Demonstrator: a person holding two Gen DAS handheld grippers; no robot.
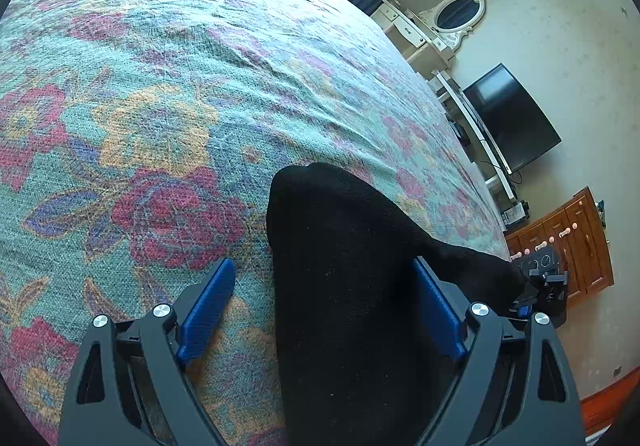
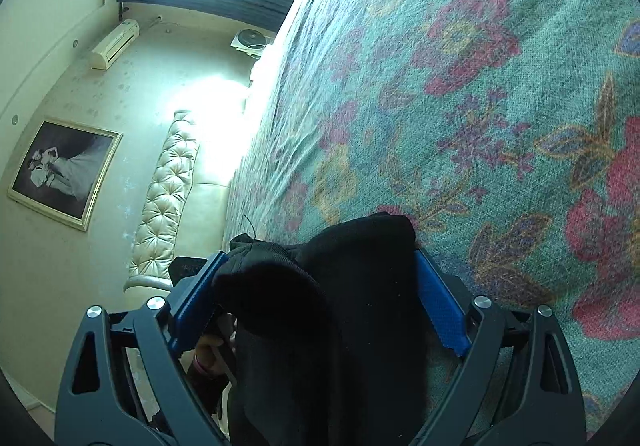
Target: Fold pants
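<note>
Currently left tool [image 1: 322, 310] is wide open, black pants [image 1: 352, 286] between its fingers, ungripped. Right tool [image 2: 320, 302] straddles bunched fabric; grip unclear. Pants lie on floral bed [image 1: 160, 94]. Soft, light, floppy: pinch hems or waistband. No containers.

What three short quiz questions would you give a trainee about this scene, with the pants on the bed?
1. True or false: the black pants lie on a floral bedspread.
2. In the left wrist view, which dark thing is seen against the wall? A. a television B. a guitar C. a ladder
3. In one word: is the left gripper open or shut?

Key: 1. True. 2. A. 3. Open; the pants lie between its fingers, and one pad is clear of the cloth.
</note>
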